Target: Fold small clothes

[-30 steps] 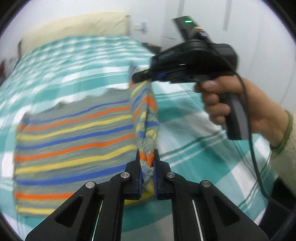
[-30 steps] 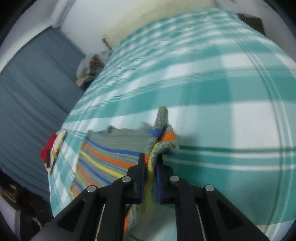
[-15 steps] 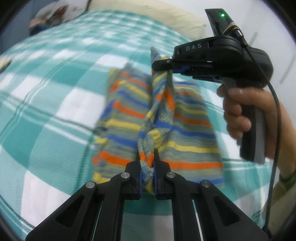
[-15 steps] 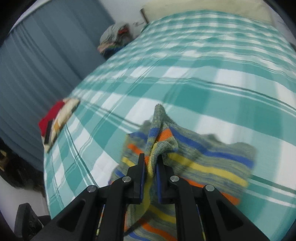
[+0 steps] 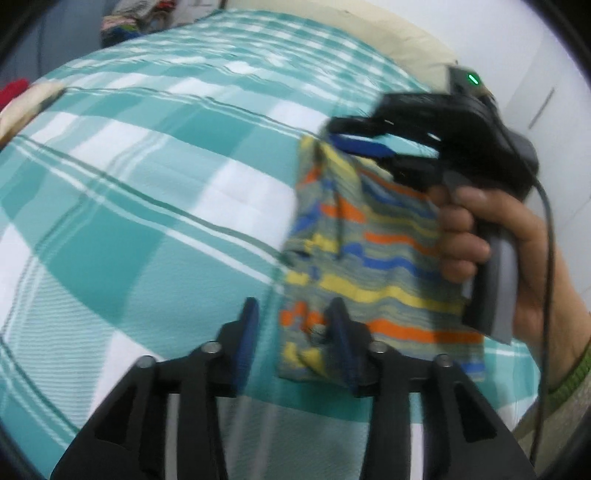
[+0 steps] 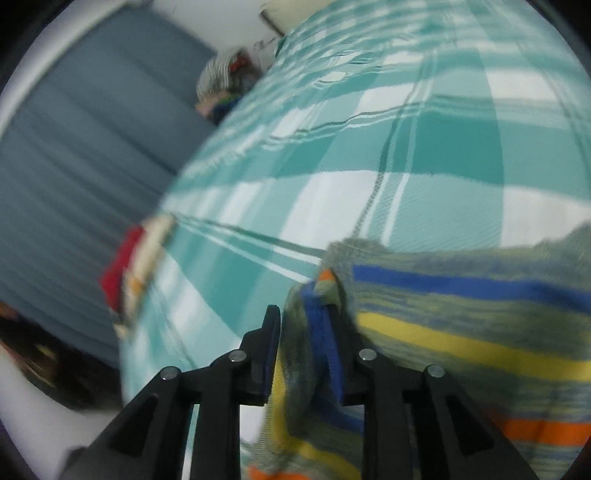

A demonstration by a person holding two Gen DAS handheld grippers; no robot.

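Note:
A small striped knit garment (image 5: 373,258), grey with blue, yellow and orange stripes, lies folded on the teal checked bedspread (image 5: 147,192). My left gripper (image 5: 295,325) is open; the garment's near left edge lies between its fingers, by the right finger. My right gripper (image 5: 354,136) shows in the left wrist view over the garment's far edge. In the right wrist view the right gripper (image 6: 301,328) is open, with a fold of the garment (image 6: 461,332) loose between its fingers.
A red and cream cloth (image 6: 136,266) lies at the bed's left edge. A pile of clothes (image 6: 225,88) sits beyond the far corner by blue curtains (image 6: 74,155). A cream pillow (image 5: 388,33) lies at the head of the bed.
Both grippers were shut on the garment's edge and carried it over the rest. Now both have opened and the fold lies down on the bed.

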